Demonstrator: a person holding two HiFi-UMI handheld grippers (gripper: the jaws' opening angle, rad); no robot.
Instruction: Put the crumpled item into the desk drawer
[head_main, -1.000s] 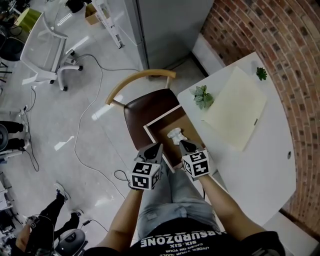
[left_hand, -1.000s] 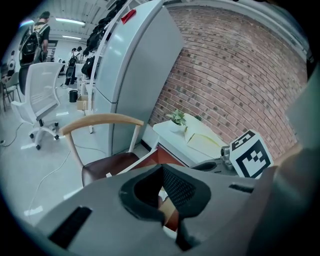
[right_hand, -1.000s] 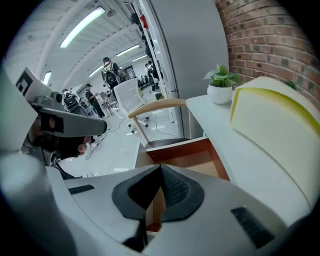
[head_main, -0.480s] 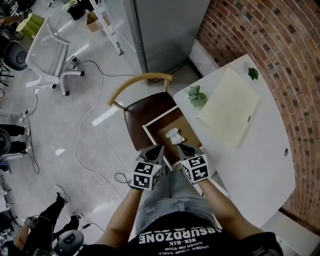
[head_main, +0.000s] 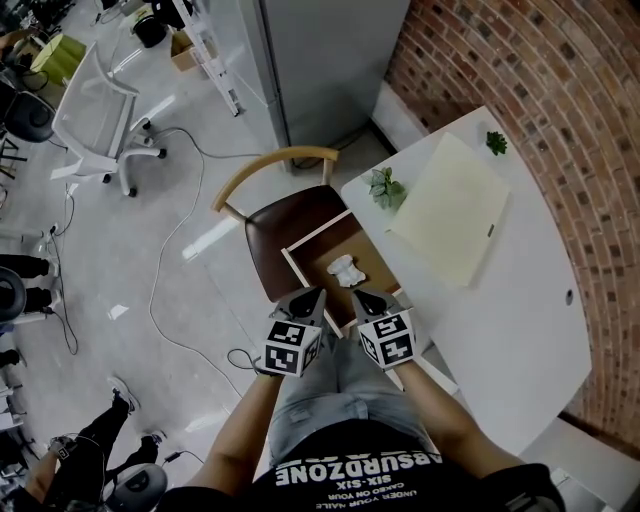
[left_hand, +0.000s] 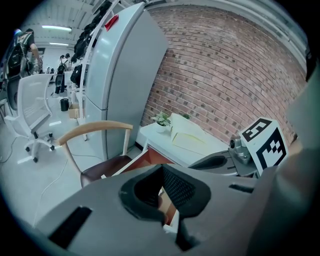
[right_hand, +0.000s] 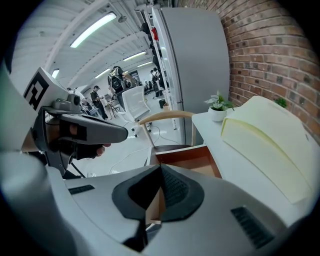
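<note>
While a white office chair (head_main: 95, 115) stands far off at the left on the pale floor (head_main: 190, 300), with a thin cable (head_main: 152, 290) looping across it, a grey cabinet (head_main: 320, 60) rises further right, and just in front of it a wooden chair (head_main: 272, 160) with a curved back and a dark brown seat stands at the edge of the white desk (head_main: 500, 310). Over that seat the desk drawer (head_main: 312, 232) stands open, and the crumpled item (head_main: 343, 269), a small white wad, lies on the drawer's brown floor about midway along, touching neither gripper. Nearer the person, the left gripper (head_main: 313, 296) hangs over the drawer's outer rim, pointing forward and down; its own view shows the two dark pads (left_hand: 181, 189) meeting at the tip with nothing caught between them, only the drawer seen through the gap beneath. Just beside it, the right gripper (head_main: 361, 297) hovers over the drawer's near end, likewise pressed together and empty, its tip a little short of the wad. To the right that desk spreads out, bearing a small potted plant (head_main: 385, 187) at its far left corner, a large cream pad (head_main: 450, 210) just beside the plant, and a tiny green sprig (head_main: 496, 142) near the pad's far corner. A red brick wall (head_main: 560, 90) closes the right side, running along the desk's far edge.
</note>
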